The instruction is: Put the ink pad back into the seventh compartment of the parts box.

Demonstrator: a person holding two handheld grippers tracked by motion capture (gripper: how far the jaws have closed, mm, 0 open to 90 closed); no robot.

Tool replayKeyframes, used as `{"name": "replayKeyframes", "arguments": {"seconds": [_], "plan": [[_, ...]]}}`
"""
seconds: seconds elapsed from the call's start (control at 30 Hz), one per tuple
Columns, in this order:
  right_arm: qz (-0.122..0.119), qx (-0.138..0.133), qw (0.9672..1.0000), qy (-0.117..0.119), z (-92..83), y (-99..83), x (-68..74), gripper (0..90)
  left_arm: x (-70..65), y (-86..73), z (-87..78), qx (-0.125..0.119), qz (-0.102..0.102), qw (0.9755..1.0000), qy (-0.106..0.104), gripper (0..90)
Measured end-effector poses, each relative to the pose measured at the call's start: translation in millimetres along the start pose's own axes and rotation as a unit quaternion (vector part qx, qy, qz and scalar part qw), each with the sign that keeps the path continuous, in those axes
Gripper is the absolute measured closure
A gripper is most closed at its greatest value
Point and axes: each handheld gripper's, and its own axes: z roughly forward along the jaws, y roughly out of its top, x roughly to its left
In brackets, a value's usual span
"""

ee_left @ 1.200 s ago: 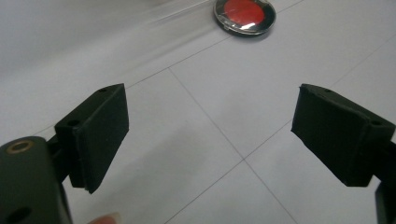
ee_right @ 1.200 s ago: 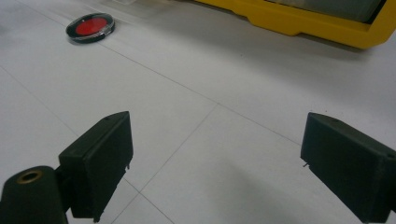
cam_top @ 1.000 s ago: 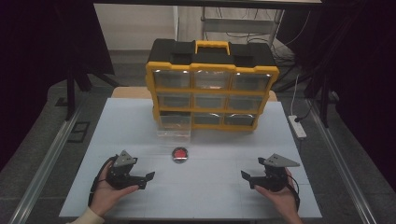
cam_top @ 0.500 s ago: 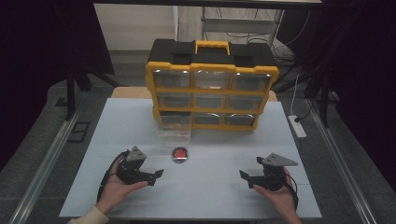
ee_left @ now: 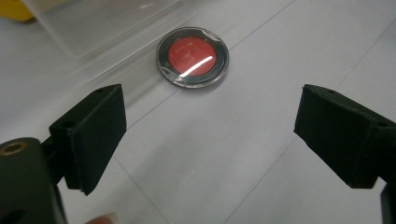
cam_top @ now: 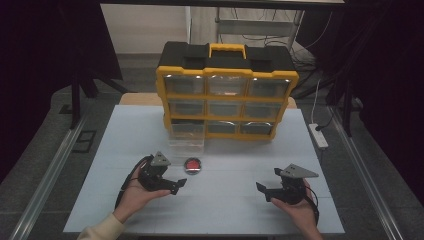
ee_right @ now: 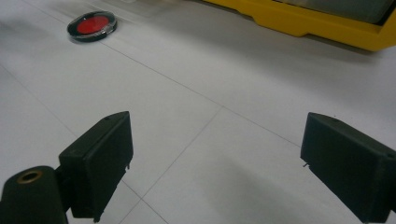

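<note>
Nothing had yet been picked up, judging by the empty tools. The left tool (cam_top: 172,184) was held low over the table (cam_top: 225,210), just on the near side of the red disc (cam_top: 192,166); its jaws had just been opening and stood spread wide, with nothing between them, and were aimed at the disc. The right tool (cam_top: 267,189) was held well to the right of the disc, likewise spread and empty, its hand resting near the table's front edge. The disc lay flat on the table, untouched. Just beyond the disc, a clear drawer (cam_top: 187,142) had been pulled out of the yellow organizer (cam_top: 227,95). Grasping the disc and stowing it appeared to remain.
</note>
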Motion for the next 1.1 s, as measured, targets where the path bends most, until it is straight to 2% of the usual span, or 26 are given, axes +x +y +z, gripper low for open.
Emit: {"name": "replayKeyframes", "arguments": {"seconds": [0.33, 0.6, 0.87, 1.1], "plan": [[0.001, 0.002, 1.0, -0.001, 0.1, -0.4, -0.5, 9.3, -5.9, 13.3, 16.1, 0.019, 0.009, 0.9997, -0.012, 9.5], [0.003, 0.007, 0.9999, -0.01, -0.4, -1.4, -0.8, 9.3, -9.1, 23.0, 31.2, 0.035, 0.003, 0.9994, -0.009, 9.8], [0.0, 0.01, 0.9999, -0.011, 0.3, -1.0, 0.8, 9.4, -7.5, 27.3, 40.3, 0.043, -0.009, 0.999, -0.009, 10.3], [0.002, 0.01, 0.9999, -0.011, 0.3, -1.5, 0.3, 9.5, -8.7, 34.6, 50.3, 0.053, -0.011, 0.9985, -0.007, 10.2]]}}
